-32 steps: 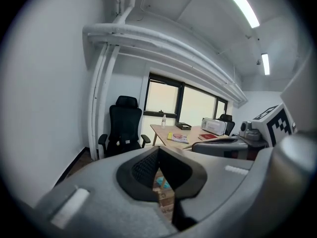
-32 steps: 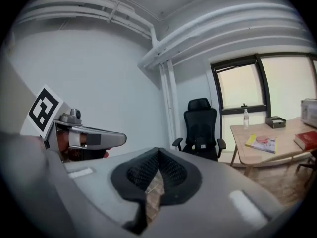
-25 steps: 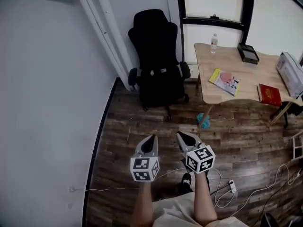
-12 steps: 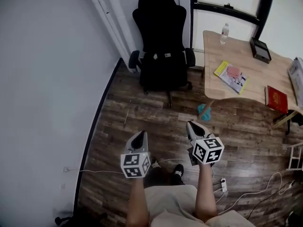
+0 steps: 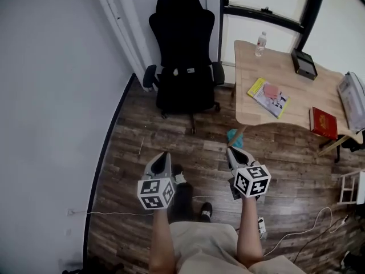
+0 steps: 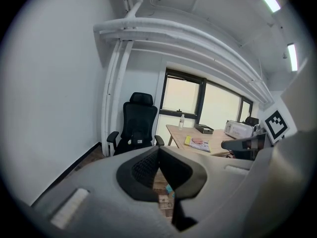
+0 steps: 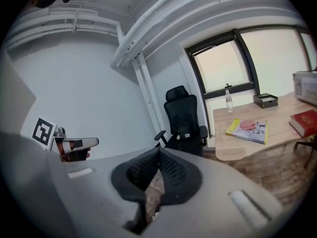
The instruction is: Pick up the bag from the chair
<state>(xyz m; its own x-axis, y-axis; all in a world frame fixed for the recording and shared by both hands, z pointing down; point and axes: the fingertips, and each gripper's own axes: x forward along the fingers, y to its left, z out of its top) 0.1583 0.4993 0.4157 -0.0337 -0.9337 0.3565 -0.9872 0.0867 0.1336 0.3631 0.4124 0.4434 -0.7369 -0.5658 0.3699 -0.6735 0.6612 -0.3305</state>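
A black bag lies on the seat of a black office chair by the far wall, and it is hard to tell from the dark upholstery. A small white label shows near its top. My left gripper and right gripper hover over the wooden floor, well short of the chair, both shut and empty. The chair stands ahead of the closed left gripper in the left gripper view. In the right gripper view the chair stands beyond the closed right gripper.
A wooden table stands right of the chair with a water bottle, a yellow book, a red book and a black box. A teal object lies under it. Cables trail on the floor at right; a white wall runs along the left.
The person has stepped towards the chair, one foot now forward between the grippers. Both grippers moved with the step and stand wider apart, still shut.
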